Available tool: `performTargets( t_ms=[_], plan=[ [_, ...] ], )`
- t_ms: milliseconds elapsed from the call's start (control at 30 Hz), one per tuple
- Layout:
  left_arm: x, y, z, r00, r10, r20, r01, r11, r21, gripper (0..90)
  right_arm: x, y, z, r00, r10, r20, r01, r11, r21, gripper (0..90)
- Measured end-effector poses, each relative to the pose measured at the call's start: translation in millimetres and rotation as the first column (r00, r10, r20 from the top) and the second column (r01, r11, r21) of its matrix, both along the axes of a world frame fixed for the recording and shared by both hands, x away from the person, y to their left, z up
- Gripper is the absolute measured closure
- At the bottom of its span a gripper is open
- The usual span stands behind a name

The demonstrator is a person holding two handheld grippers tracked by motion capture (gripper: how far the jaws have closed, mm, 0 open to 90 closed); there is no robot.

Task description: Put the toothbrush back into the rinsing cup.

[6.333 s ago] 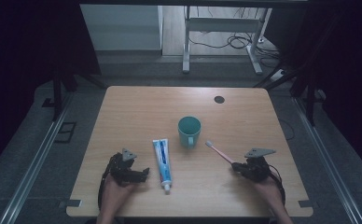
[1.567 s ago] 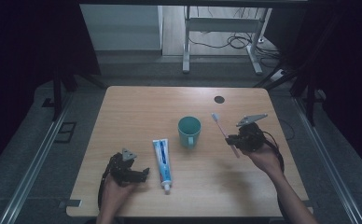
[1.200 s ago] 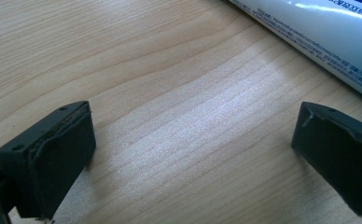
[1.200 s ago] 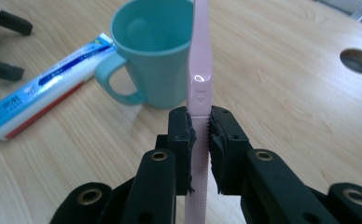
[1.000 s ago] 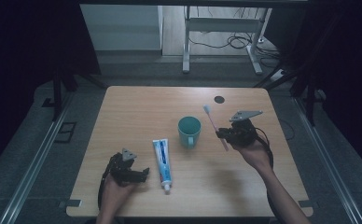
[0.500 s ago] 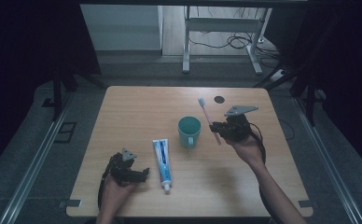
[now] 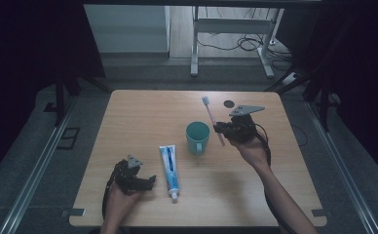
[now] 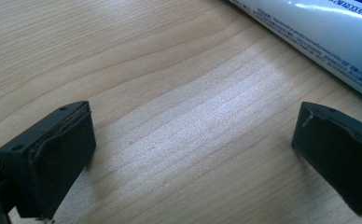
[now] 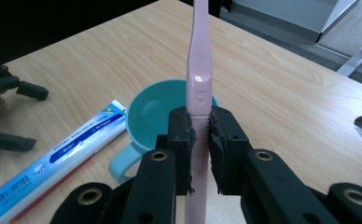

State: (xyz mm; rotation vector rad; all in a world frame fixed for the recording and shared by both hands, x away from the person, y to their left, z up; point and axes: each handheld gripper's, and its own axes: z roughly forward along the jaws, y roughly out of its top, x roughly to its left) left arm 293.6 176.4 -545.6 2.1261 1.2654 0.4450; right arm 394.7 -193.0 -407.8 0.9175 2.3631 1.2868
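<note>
Right gripper clamped on pink toothbrush, pads pinching handle low down, brush upright with slight lean, bristle head on top. Held above table, just right of teal mug, toward far right part of tabletop. Mug upright near centre, handle toward near edge. Toothpaste tube flat left of mug, cap pointing at near edge. Left gripper resting near near-left corner, jaws spread wide, nothing between them, tube just beside.
</note>
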Motion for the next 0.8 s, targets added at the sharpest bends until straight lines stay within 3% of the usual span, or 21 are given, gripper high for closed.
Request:
performTargets(
  t_ms=[800],
  plan=[
    [-0.2,-0.2,0.0,1.0,0.003,-0.001,-0.003,1.0,-0.002,0.0,16.4,31.6,9.2,0.9997,0.008,0.021,-0.009,0.999,0.05,78.7]
  ],
)
